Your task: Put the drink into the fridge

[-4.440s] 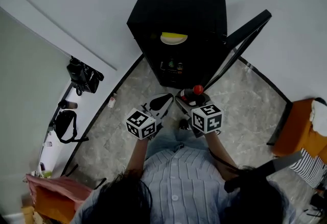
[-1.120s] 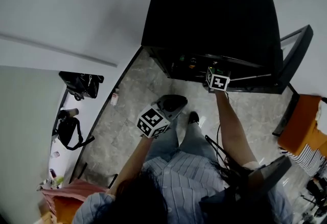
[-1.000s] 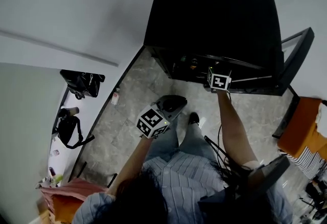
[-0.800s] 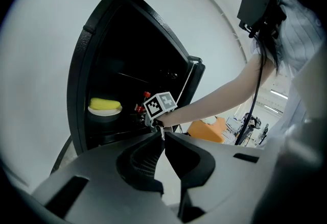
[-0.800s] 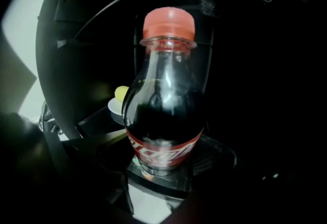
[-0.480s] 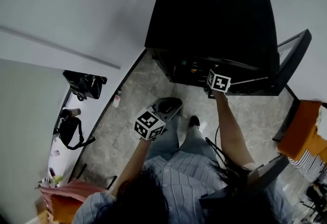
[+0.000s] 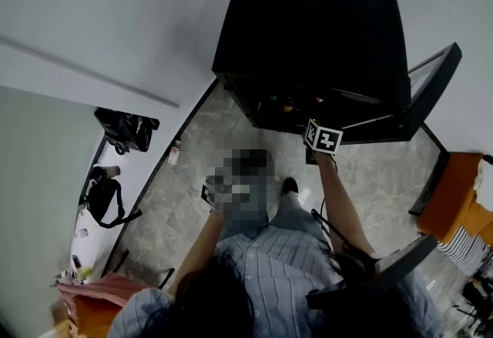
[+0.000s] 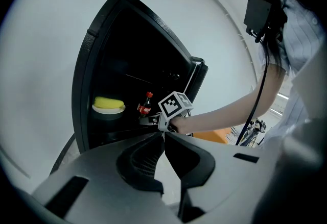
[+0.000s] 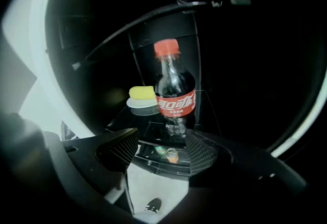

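Observation:
The drink, a cola bottle (image 9: 175, 93) with a red cap and red label, stands upright on a shelf inside the black fridge (image 7: 308, 21). My right gripper (image 9: 162, 147) is open just in front of it; its jaws stand apart, and the bottle's base shows just past their tips. In the left gripper view the bottle (image 8: 145, 104) shows on the shelf beside the right gripper's marker cube (image 8: 176, 105). My left gripper (image 8: 164, 136) is shut on nothing and held back from the fridge. A mosaic patch covers it in the head view.
The fridge door (image 7: 431, 90) stands open to the right. A yellow item on a white plate (image 8: 108, 104) sits on the same shelf, left of the bottle. Small items (image 9: 168, 154) lie in a lower tray. A black bag (image 7: 125, 128) and orange furniture (image 7: 454, 198) flank the floor.
4.4 s ago my right gripper held the bottle outside the fridge; now the bottle stands on the shelf. Over the last second the right gripper drew back a little. The left gripper sank slightly.

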A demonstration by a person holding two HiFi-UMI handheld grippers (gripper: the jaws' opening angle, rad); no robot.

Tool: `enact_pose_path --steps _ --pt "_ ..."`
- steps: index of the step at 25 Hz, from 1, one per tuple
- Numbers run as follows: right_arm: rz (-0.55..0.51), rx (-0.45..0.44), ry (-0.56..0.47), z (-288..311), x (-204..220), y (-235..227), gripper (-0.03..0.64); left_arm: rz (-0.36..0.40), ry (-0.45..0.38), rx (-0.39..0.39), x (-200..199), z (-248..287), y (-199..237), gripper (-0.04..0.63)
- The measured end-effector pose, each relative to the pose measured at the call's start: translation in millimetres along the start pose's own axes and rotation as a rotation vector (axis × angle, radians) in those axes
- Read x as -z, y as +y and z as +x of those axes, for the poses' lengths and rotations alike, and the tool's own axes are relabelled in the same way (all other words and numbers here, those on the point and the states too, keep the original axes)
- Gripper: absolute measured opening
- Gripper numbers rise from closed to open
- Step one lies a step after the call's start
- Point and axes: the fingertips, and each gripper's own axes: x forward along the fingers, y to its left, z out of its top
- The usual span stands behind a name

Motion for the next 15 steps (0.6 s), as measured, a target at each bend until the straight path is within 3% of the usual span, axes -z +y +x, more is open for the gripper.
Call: enact_pose_path --steps 4,15 --pt "-0.020 -0.076 -0.002 -29 2 15 0.295 0.006 -0.029 -0.011 -10 -5 -5 0.011" --pt "-0.068 -0.399 -0.039 -128 -7 84 0.295 0.015 -0.114 -0.063 -38 -8 -22 0.011"
